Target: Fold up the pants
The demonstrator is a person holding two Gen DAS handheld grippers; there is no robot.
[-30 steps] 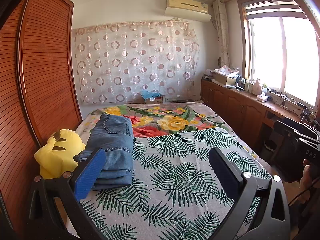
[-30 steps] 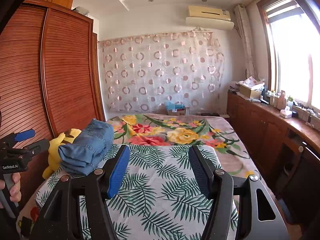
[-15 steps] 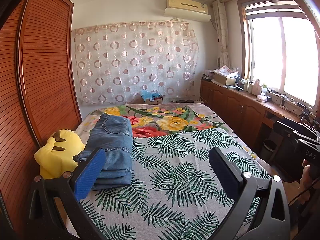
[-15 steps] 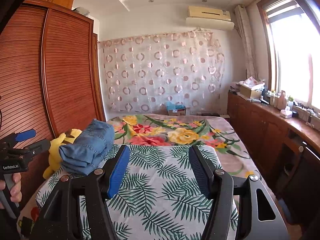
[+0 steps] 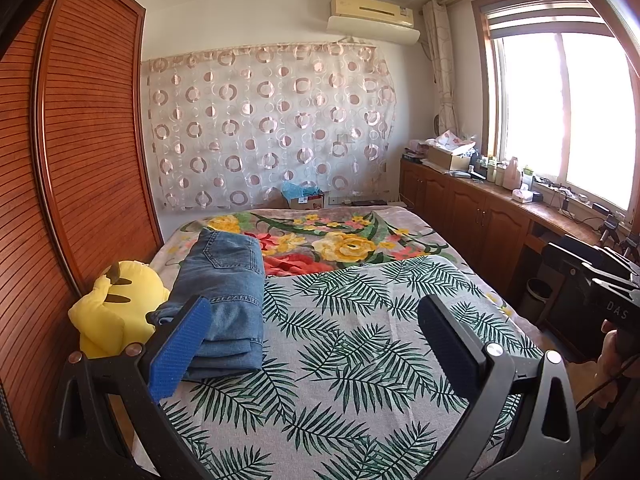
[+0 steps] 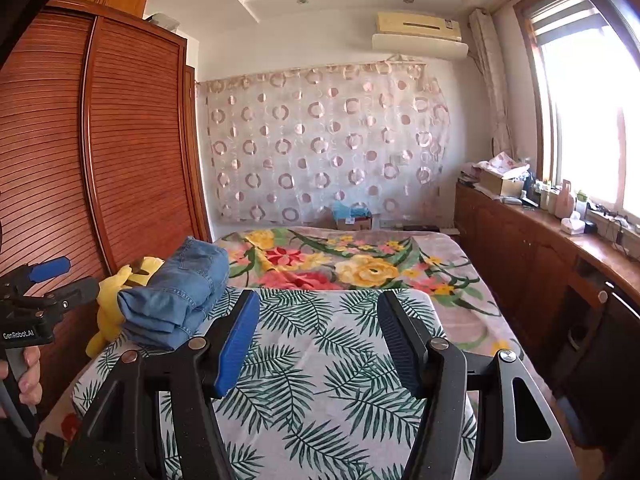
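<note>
Blue denim pants (image 5: 224,292) lie folded in a stack on the left side of the bed, also seen in the right wrist view (image 6: 180,292). My left gripper (image 5: 316,320) is open and empty, held above the bed's near end, with its left finger in front of the pants' near edge. My right gripper (image 6: 316,316) is open and empty, held above the palm-leaf sheet (image 6: 320,380), to the right of the pants. The left gripper also shows at the left edge of the right wrist view (image 6: 52,280).
A yellow plush toy (image 5: 116,304) lies against the wooden wardrobe (image 5: 80,160) left of the pants. A floral blanket (image 5: 340,240) covers the far half of the bed. Wooden cabinets (image 5: 480,216) with clutter run along the right wall under the window.
</note>
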